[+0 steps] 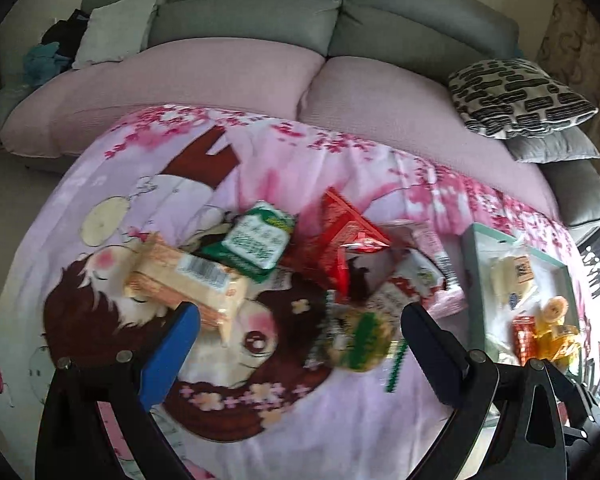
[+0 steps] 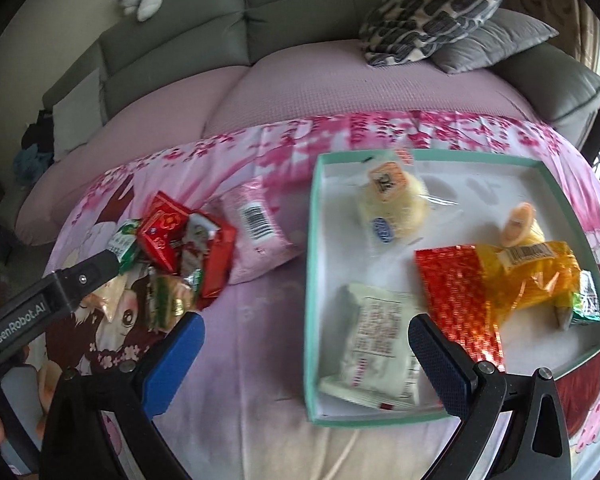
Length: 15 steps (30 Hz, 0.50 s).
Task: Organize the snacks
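1. A grey sofa [image 1: 260,4] with pink seat cushions stands behind the work surface, which is draped in a pink cartoon-print cloth [image 1: 284,420]; all the snacks lie on this cloth.

2. A shallow mint-green cardboard tray with a white floor [image 2: 312,280] sits on the right side of the cloth. It already holds several packets: a white printed wrapper [image 2: 376,340] near its front edge, a clear-wrapped pale yellow cake [image 2: 396,208] toward the back, and a crinkly red-and-yellow foil packet [image 2: 496,280] on the right.

3. A loose heap remains outside the tray, to its left: a long clear-wrapped wafer bar [image 1: 184,280], a green-and-white pouch [image 1: 256,240], glossy red foil packets [image 1: 340,240], a pink barcode packet [image 2: 256,228] just beside the tray wall, and a small green-and-gold packet [image 1: 360,336].

4. The left gripper [image 1: 300,332] hovers over this heap, jaws spread wide and gripping nothing; the small green-and-gold packet lies between its fingers.

5. The right gripper [image 2: 306,344] hangs above the tray's front-left corner, likewise wide open and empty.

6. Judging by the split, the sorting looks roughly half done: about as many snacks still wait on the cloth as rest in the tray.
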Tool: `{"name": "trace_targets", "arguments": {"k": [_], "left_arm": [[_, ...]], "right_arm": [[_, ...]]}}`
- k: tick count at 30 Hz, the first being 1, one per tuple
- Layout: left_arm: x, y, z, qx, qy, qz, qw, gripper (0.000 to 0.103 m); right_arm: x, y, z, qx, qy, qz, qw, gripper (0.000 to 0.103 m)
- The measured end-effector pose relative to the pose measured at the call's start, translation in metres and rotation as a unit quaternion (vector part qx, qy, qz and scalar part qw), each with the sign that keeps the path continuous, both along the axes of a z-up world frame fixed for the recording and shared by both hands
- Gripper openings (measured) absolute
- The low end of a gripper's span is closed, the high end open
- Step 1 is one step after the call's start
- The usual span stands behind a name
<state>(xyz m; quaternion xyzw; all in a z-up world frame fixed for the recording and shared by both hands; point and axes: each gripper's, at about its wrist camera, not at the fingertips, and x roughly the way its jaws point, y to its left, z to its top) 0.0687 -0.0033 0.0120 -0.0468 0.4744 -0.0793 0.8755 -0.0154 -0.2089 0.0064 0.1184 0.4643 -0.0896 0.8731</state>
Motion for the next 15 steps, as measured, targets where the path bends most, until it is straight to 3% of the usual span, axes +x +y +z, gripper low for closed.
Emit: {"name": "trace_targets", "arguments": {"k": [4,15], "left_arm": [[0.001,0.012,0.002,0.027,-0.01,0.017,0.9994,0.1],[0.019,0.042,0.0,0.016,0.01,0.038,0.9991,0.1]], "right_arm": [[0.003,0.013,-0.001,-0.006,0.0,0.012,1.0,0.103],[0.012,0.034,0.0,-0.019,-0.015,0.026,0.999,0.103]]}}
